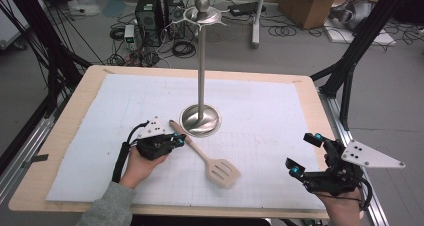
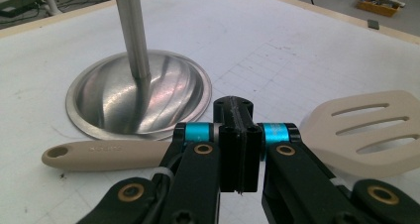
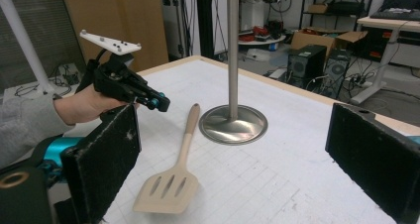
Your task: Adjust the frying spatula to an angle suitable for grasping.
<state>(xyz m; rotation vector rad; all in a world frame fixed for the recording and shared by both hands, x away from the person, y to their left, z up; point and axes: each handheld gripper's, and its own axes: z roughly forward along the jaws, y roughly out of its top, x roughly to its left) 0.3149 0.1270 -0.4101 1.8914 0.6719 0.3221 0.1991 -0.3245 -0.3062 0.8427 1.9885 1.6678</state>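
High view: the beige slotted plastic spatula lies diagonally beside the steel stand's round base; the left hand-held gripper clamps its handle, while the right hand-held gripper, jaws apart, waits farther off.

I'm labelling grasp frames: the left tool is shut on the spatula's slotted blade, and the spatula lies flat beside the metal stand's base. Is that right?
Not quite. The left tool is shut on the spatula's handle, not its slotted blade; the left gripper view shows the blade free off to one side. The rest holds: the spatula lies flat beside the metal stand's base.
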